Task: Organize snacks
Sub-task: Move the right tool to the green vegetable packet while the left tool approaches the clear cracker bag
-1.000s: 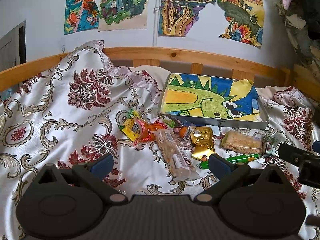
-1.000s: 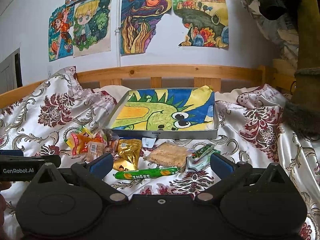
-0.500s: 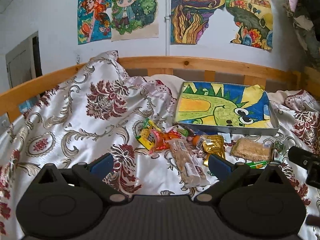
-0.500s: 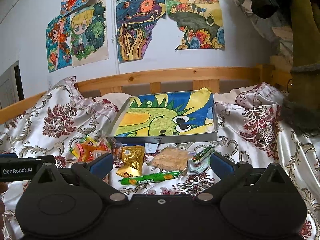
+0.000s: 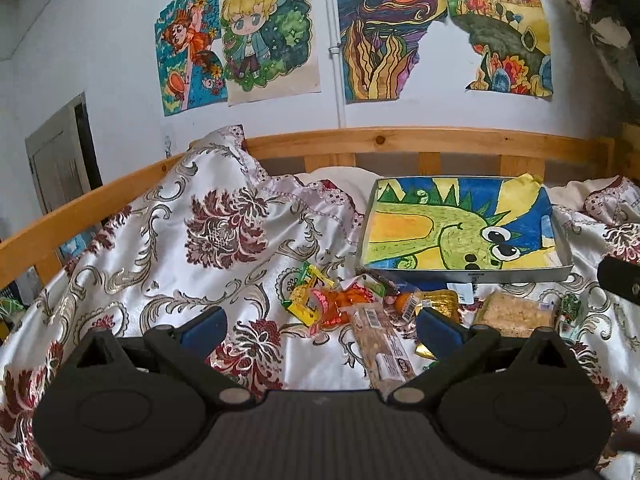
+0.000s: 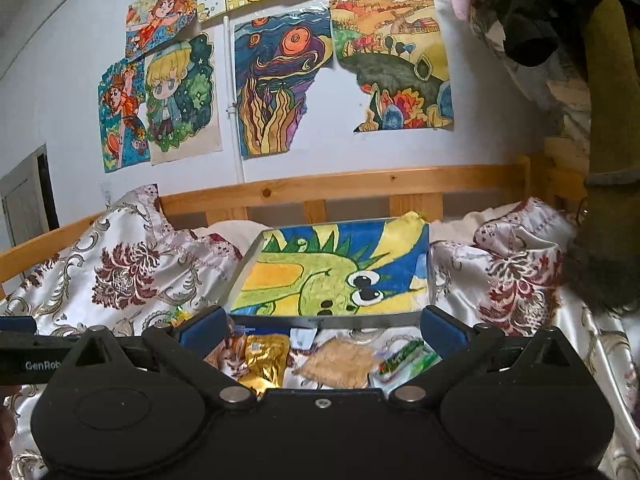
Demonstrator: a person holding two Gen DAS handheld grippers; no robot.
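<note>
Several snack packets lie on the bed's patterned satin cover in front of a metal tray [image 5: 464,277] lined with a green dinosaur drawing. In the left wrist view I see a yellow packet [image 5: 303,300], an orange-red packet [image 5: 344,307], a long clear biscuit pack [image 5: 384,352], a gold packet [image 5: 440,300] and a beige cracker pack [image 5: 514,314]. My left gripper [image 5: 320,326] is open and empty above the cover, short of the snacks. My right gripper [image 6: 322,326] is open and empty above the gold packet [image 6: 266,362], the cracker pack [image 6: 340,364] and a green wrapper [image 6: 404,362]; the tray [image 6: 332,316] lies just beyond.
A wooden bed rail [image 5: 400,142] runs behind the tray, under a wall of coloured drawings. The cover is bunched into a high fold [image 5: 224,200] at the left. Dark clothing and a plush shape [image 6: 600,120] hang at the right.
Both grippers have risen and tilted upward, so more wall shows and the snacks sit lower in view. The left view has also shifted so the snacks sit further right. Both stay open.
</note>
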